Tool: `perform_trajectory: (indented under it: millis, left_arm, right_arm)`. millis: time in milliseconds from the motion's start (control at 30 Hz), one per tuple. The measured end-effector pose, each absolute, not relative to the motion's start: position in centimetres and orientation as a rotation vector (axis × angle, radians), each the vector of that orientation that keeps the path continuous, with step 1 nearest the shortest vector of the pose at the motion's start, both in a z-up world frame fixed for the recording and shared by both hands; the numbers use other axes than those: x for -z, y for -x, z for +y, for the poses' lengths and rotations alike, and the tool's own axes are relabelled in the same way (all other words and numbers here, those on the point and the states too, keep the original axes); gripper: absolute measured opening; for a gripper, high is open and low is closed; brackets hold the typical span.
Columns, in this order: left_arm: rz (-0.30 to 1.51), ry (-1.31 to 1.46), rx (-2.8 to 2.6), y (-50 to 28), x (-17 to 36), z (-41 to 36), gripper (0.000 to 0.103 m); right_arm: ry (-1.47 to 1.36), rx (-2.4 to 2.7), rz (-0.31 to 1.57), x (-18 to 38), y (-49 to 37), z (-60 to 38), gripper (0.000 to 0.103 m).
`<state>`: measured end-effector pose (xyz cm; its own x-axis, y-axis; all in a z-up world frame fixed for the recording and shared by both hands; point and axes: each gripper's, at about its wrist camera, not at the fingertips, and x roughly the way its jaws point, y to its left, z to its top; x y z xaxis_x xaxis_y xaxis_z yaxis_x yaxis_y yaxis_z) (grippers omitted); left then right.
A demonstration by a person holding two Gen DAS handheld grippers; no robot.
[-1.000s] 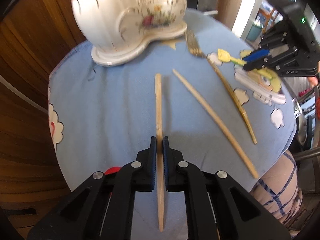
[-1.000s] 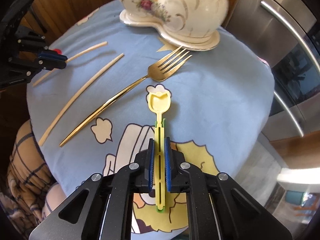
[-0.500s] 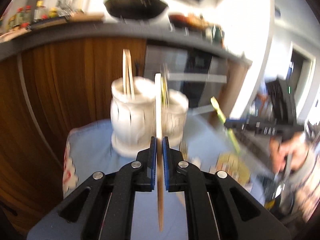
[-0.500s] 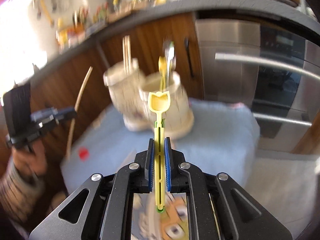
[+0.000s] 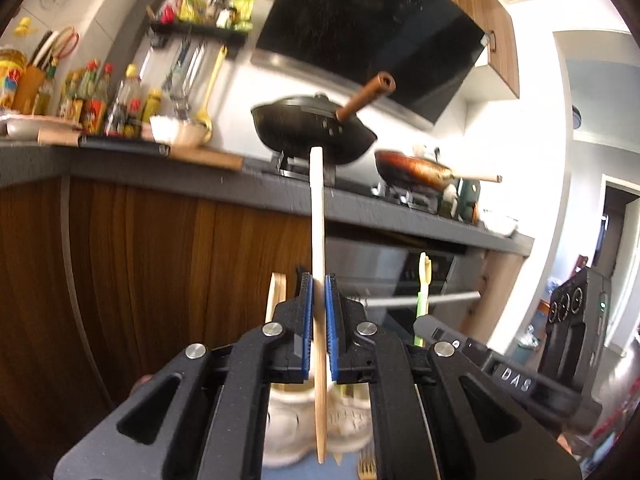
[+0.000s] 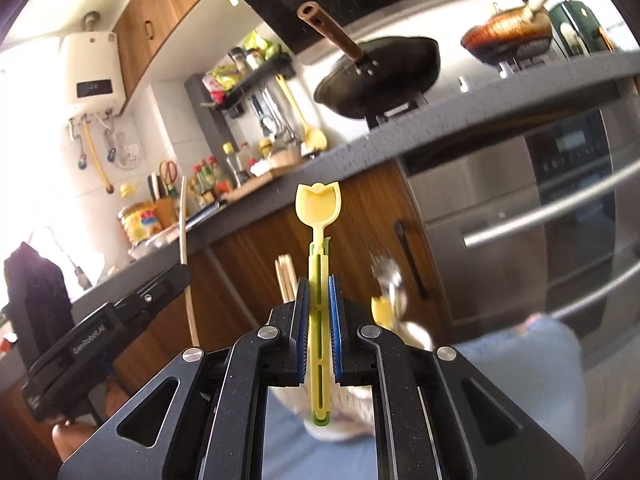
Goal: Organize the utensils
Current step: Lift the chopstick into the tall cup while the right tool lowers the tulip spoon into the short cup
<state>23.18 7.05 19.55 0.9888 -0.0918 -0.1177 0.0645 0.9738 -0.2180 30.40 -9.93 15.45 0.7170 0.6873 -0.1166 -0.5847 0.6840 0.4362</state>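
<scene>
My left gripper (image 5: 319, 292) is shut on a wooden chopstick (image 5: 317, 216) and holds it upright above the white ceramic utensil holder (image 5: 288, 416), which shows low behind the jaws. My right gripper (image 6: 319, 296) is shut on a yellow-green plastic spoon (image 6: 318, 204), bowl end up, above the same holder (image 6: 340, 412). More chopsticks (image 6: 285, 276) and some cutlery (image 6: 388, 280) stand in the holder. The left gripper with its chopstick (image 6: 186, 240) shows at the left of the right wrist view. The spoon (image 5: 423, 280) shows at the right of the left wrist view.
A gold fork (image 5: 368, 470) lies on the blue cloth (image 6: 520, 380) under the holder. Behind are a wooden cabinet (image 5: 140, 280), a steel oven (image 6: 540, 220), a grey counter (image 5: 160, 160) with bottles and a black wok (image 5: 316, 128).
Both grippers have lifted their utensils off the cloth and tilted them upright. The views have swung from the tabletop up to the kitchen counter, with the holder now low behind the jaws.
</scene>
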Motion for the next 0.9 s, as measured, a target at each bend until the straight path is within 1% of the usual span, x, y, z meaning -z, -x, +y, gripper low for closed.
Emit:
perform_trajectory:
  millis: [67,200,533,900]
  left_arm:
    - [0.076,0.215,0.071,-23.4,-19.4,7.1,0.006]
    - [-0.014,0.218,0.074,-23.5,-18.5,7.2,0.006]
    - [-0.092,0.245,0.043,-25.3,-16.9,7.8,0.006]
    - [-0.113,0.262,0.059,-25.6,-17.3,8.7,0.006]
  right_arm:
    - [-0.347,-0.704,0.237,-15.9,-30.4,-9.0,0.010]
    - [-0.282,-0.670,0.150,-14.9,-29.9,-8.4,0.010]
    - [-0.313,-0.663,0.172,-12.0,-32.8,-8.6,0.010]
    - [-0.298,-0.648,0.202,-10.8,-33.4,-8.5,0.010]
